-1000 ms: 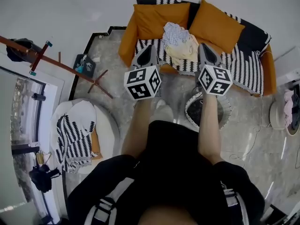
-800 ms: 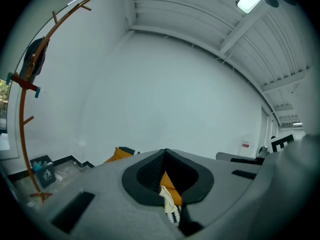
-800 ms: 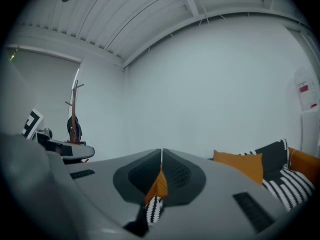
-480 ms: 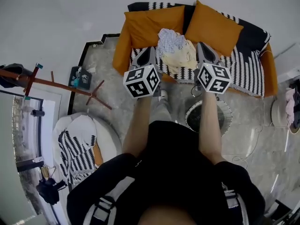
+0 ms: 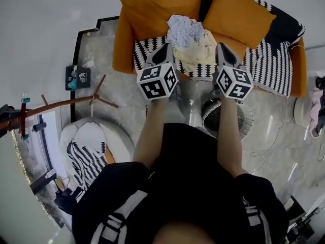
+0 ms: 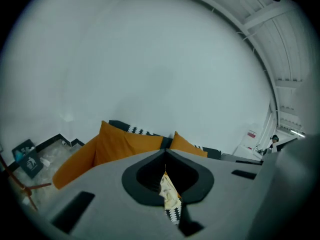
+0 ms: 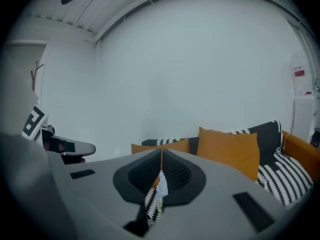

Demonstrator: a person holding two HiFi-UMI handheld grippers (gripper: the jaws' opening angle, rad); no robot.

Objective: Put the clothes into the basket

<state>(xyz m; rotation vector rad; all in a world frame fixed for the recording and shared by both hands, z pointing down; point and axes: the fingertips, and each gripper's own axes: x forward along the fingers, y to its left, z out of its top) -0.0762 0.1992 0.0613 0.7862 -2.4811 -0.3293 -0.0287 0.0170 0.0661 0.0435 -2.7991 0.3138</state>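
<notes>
We keep the left gripper and right gripper closed, empty. The clothes lie on the sofa

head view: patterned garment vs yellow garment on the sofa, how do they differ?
Colour: the patterned garment is blue-and-white print; the yellow garment is plain pale yellow.
Place: the patterned garment lies at the back by the orange cushions; the yellow garment lies nearer the seat's front.
Shared: both crumpled, touching, on the sofa.
</notes>
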